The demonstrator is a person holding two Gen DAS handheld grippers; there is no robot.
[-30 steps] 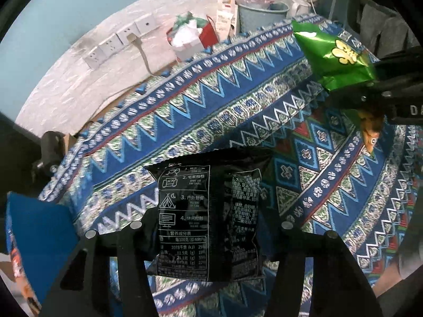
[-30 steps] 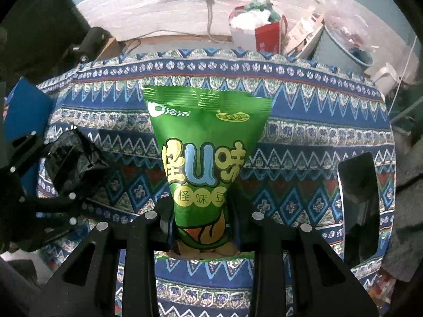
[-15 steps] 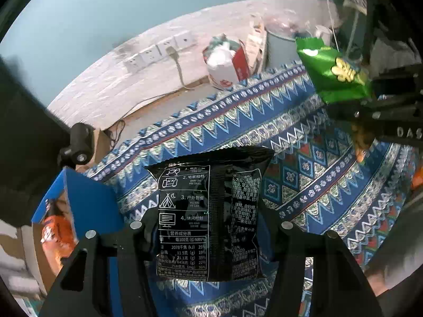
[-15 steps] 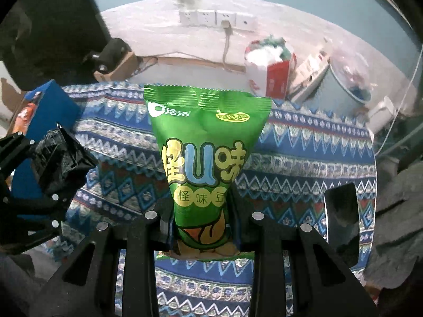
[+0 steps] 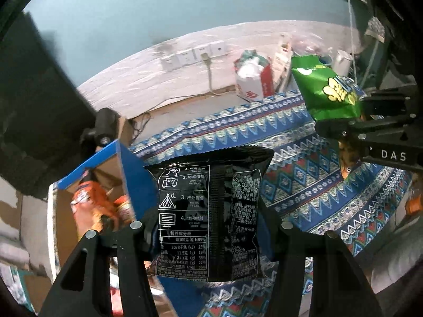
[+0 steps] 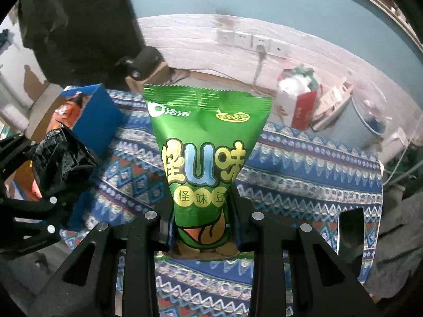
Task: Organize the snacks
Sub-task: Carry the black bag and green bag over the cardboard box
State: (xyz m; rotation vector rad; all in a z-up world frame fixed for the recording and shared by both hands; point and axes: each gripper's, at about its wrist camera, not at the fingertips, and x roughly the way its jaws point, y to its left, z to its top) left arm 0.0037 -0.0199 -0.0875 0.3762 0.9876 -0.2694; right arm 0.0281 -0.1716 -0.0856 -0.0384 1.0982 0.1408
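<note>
Below me the patterned cloth (image 5: 304, 185) spreads wide, with the blue box (image 5: 132, 174) at its left edge, orange packets already inside. My left gripper (image 5: 208, 237) clamps the black snack bag (image 5: 208, 211) by its lower half; my right gripper (image 6: 202, 233) pinches the green snack bag (image 6: 206, 145) low at its narrow bottom. Both hang clear above the cloth. They look light, puffy and slick (crushable contents, I'd guess), so I'd grip near the seam, gently.
</note>
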